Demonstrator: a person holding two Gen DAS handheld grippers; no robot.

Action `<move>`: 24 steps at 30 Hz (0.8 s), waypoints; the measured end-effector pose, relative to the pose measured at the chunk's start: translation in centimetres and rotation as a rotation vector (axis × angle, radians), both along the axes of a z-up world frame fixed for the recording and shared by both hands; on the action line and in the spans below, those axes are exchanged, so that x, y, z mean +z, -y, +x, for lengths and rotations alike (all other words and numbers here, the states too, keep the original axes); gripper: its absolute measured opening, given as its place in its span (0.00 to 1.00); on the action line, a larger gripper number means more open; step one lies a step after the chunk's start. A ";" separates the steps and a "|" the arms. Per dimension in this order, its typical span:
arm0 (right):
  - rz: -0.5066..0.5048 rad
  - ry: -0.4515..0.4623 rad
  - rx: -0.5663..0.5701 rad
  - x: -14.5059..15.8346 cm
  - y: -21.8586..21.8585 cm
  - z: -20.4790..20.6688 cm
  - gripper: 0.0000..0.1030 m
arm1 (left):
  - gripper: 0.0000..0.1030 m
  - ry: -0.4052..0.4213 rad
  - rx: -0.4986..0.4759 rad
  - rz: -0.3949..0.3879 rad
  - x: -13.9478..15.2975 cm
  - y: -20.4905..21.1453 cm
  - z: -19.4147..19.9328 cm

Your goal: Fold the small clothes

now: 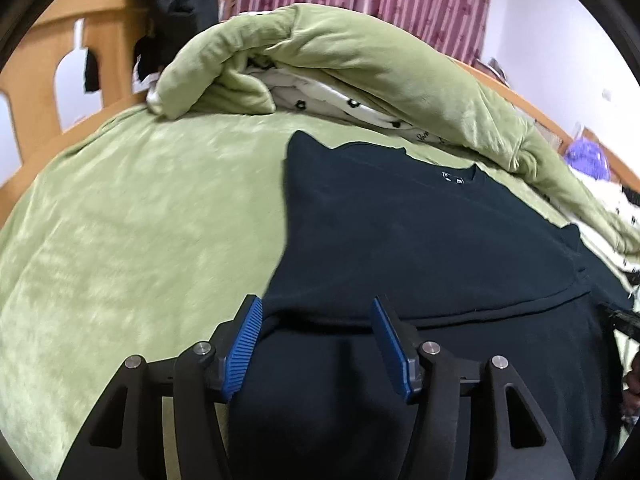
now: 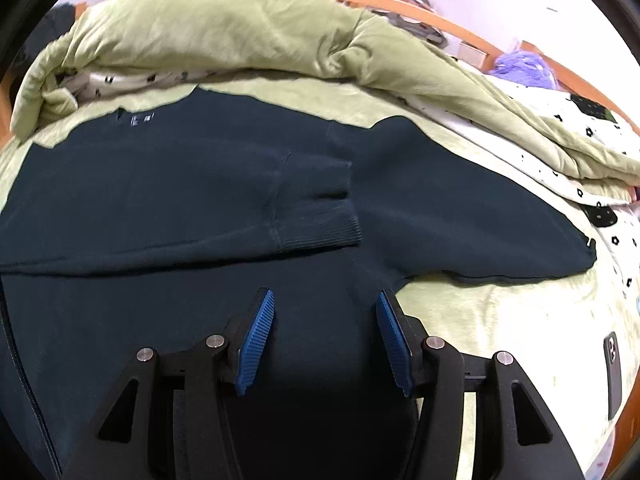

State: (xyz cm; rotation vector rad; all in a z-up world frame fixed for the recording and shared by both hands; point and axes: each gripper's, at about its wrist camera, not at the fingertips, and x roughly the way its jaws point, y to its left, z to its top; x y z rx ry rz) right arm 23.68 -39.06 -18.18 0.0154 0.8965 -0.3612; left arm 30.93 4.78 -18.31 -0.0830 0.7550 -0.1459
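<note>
A dark navy sweater (image 1: 400, 240) lies flat on the green bed cover (image 1: 120, 220), neck label (image 1: 452, 178) toward the far side. One sleeve is folded across the body; its ribbed cuff (image 2: 320, 224) shows in the right wrist view. My left gripper (image 1: 316, 302) hovers open over the sweater's left side, at the edge of the folded sleeve, blue pads (image 1: 244, 344) apart and pressing on nothing. My right gripper (image 2: 325, 294) stands open above the sweater (image 2: 160, 200) near its right side, where the other sleeve stretches out to the right. No cloth is pinched by either.
A rolled green quilt (image 2: 240, 28) with white flowered lining runs along the far side behind the sweater. A wooden bed frame (image 1: 40, 80) with dark clothes hung on it stands at far left. A dark phone (image 2: 614, 376) lies at the bed's right edge.
</note>
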 end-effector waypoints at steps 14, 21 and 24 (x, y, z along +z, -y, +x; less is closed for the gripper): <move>0.135 0.059 -0.119 5.2 9.1 -4.3 0.51 | 0.70 -0.065 -0.010 0.079 -2.4 1.9 1.4; 0.024 0.039 -0.143 4.8 15.4 -7.4 0.51 | 0.74 -0.028 0.013 0.079 -1.8 2.1 0.6; 0.095 0.027 -0.161 2.8 18.3 -7.9 0.35 | 0.74 -0.019 0.036 0.067 -1.7 1.9 0.4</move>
